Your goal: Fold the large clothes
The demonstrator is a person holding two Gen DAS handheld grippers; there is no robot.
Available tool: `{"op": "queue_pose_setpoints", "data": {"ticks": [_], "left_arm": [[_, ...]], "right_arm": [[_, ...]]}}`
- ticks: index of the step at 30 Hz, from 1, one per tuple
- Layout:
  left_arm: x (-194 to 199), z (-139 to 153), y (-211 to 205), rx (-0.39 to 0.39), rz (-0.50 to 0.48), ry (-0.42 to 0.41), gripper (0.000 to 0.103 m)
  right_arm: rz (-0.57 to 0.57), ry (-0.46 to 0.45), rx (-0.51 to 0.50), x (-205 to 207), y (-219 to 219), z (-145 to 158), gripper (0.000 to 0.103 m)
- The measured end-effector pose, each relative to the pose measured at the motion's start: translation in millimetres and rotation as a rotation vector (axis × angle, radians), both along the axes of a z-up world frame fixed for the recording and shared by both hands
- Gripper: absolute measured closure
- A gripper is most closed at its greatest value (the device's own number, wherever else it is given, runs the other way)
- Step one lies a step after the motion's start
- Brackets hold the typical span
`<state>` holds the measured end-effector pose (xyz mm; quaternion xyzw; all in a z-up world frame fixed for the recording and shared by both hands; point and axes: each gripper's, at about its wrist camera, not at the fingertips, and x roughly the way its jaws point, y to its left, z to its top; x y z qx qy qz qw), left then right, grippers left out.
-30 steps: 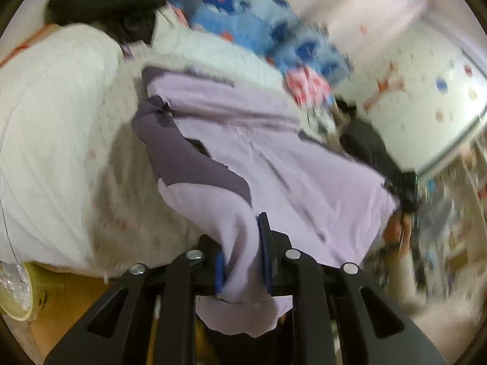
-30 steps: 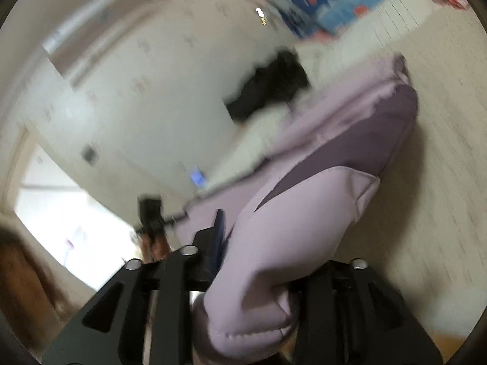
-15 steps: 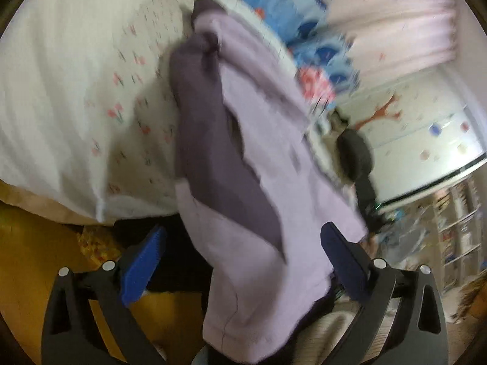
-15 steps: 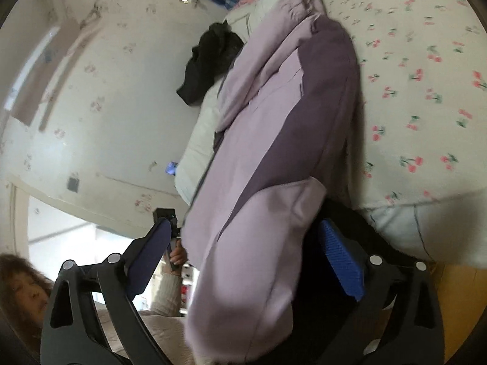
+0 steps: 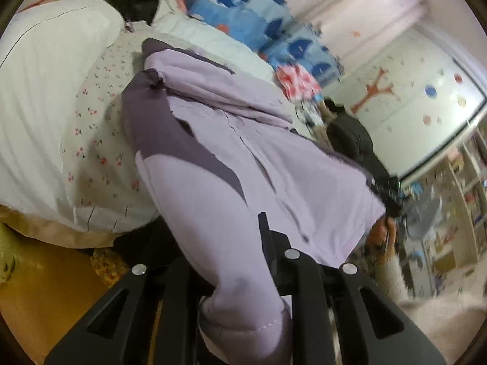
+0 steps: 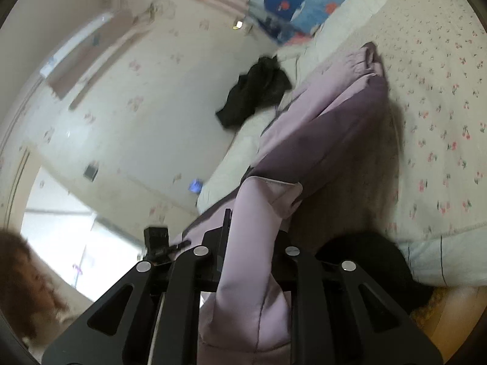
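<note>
A large lilac garment (image 5: 274,164) with dark purple panels lies across the bed and hangs over its near edge. My left gripper (image 5: 234,243) is shut on the hanging lilac end, and the cloth hides its left finger. In the right wrist view the same garment (image 6: 328,140) runs from the bed down into my right gripper (image 6: 252,240). Its jaws are closing on a thick lilac fold, which fills the gap between them. Each gripper holds a different end of the near hem.
The bed (image 6: 441,127) has a cherry-print sheet, with a white duvet (image 5: 39,97) on the left. Black clothes (image 6: 255,91) and a blue whale blanket (image 5: 240,15) lie at the far end. Yellow wooden floor (image 5: 45,286) shows below the bed edge. A person's hair (image 6: 21,279) is at the lower left.
Both grippers held the cloth a second ago, stood wide open around it half a second ago, and have shut on the garment again, lower at the bed's edge.
</note>
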<state>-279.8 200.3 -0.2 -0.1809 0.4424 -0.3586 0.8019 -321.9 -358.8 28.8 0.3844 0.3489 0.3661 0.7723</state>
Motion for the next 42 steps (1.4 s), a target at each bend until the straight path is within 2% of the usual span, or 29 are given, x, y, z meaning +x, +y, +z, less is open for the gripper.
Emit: {"op": "queue_pose_setpoints", "data": {"ticks": [2, 3, 5, 6, 9, 12, 15, 17, 18, 19, 21, 22, 24, 25, 26, 27, 29, 30, 31, 33, 34, 35, 37, 38, 39, 42], "left_arm": [[0.2, -23.0, 3.7, 0.027, -0.056, 0.066, 0.078], [0.1, -40.9, 9.7, 0.025, -0.065, 0.109, 0.074], [0.4, -76.2, 23.7, -0.008, -0.042, 0.203, 0.058], [0.4, -90.8, 32.3, -0.036, -0.017, 0.230, 0.047], [-3.0, -101.3, 45.0, -0.098, 0.020, 0.226, 0.030], [1.6, -99.2, 46.0, -0.158, 0.032, 0.212, 0.016], [9.9, -102.4, 26.9, -0.150, 0.006, 0.219, 0.014], [11.9, -107.7, 12.5, -0.145, -0.017, 0.228, 0.015], [11.5, -109.1, 8.2, -0.131, -0.013, 0.230, 0.025], [9.8, -109.9, 7.3, -0.117, -0.008, 0.235, 0.046], [8.0, -112.7, 6.1, -0.132, -0.003, 0.251, 0.066], [5.1, -110.0, 7.0, -0.136, 0.013, 0.226, 0.074], [-6.4, -83.3, 12.7, -0.199, 0.032, 0.089, 0.082], [-10.4, -72.4, 16.3, -0.238, 0.034, 0.042, 0.083], [-13.7, -58.8, 19.3, -0.253, 0.047, 0.004, 0.083], [-13.7, -51.2, 19.0, -0.230, 0.053, -0.011, 0.083], [-7.9, -56.5, 15.9, -0.197, 0.019, 0.030, 0.083], [-3.7, -64.9, 15.1, -0.182, 0.006, 0.071, 0.081], [-0.2, -80.4, 15.4, -0.149, 0.020, 0.137, 0.071], [1.0, -100.5, 18.6, -0.136, 0.040, 0.198, 0.055], [0.1, -108.7, 19.2, -0.148, 0.051, 0.216, 0.053], [-0.6, -113.6, 18.8, -0.167, 0.064, 0.224, 0.053], [-1.2, -114.1, 17.6, -0.187, 0.098, 0.202, 0.055], [-1.0, -108.5, 17.1, -0.191, 0.126, 0.174, 0.062], [-0.8, -100.1, 15.3, -0.198, 0.143, 0.147, 0.074], [-6.5, -63.5, 10.9, -0.205, 0.190, 0.027, 0.085]], "right_arm": [[0.017, 0.066, -0.057, -7.7, -1.8, -13.4, 0.063], [0.037, 0.130, -0.065, -12.0, -4.9, -30.4, 0.051], [0.048, 0.215, -0.046, -21.1, -9.5, -58.0, 0.048], [0.049, 0.229, -0.034, -24.4, -11.7, -63.7, 0.044], [0.046, 0.226, 0.017, -35.4, -15.0, -71.7, 0.024], [0.064, 0.204, 0.015, -34.4, -8.8, -67.4, 0.018], [0.068, 0.212, -0.011, -25.0, 2.7, -69.8, 0.017], [0.069, 0.212, -0.039, -19.6, 9.0, -73.5, 0.022], [0.075, 0.195, -0.051, -19.2, 14.2, -74.3, 0.044], [0.077, 0.185, -0.054, -18.8, 19.4, -73.4, 0.069], [0.074, 0.170, -0.050, -20.3, 26.7, -74.1, 0.079], [0.071, 0.147, -0.044, -22.3, 28.0, -70.4, 0.082], [0.063, 0.095, -0.006, -26.0, 27.1, -59.9, 0.083], [0.067, 0.061, 0.017, -27.2, 27.1, -55.0, 0.083], [0.073, 0.042, 0.036, -27.3, 27.3, -51.5, 0.083], [0.082, 0.045, 0.049, -24.1, 28.1, -51.9, 0.080], [0.085, 0.091, 0.013, -17.8, 27.5, -58.0, 0.067], [0.092, 0.138, -0.015, -15.7, 27.2, -68.6, 0.052], [0.083, 0.176, -0.033, -14.6, 27.0, -77.2, 0.047], [0.078, 0.164, 0.001, -17.3, 24.1, -84.1, 0.047], [0.074, 0.154, 0.002, -18.8, 24.0, -84.7, 0.047], [0.072, 0.145, 0.000, -19.5, 23.7, -85.1, 0.047], [0.071, 0.108, -0.015, -19.9, 28.6, -81.0, 0.081], [0.065, 0.098, -0.026, -18.4, 31.3, -78.1, 0.081], [0.049, 0.068, -0.035, -17.1, 33.2, -71.0, 0.083], [0.034, -0.009, 0.008, -15.2, 29.6, -50.7, 0.085]]}}
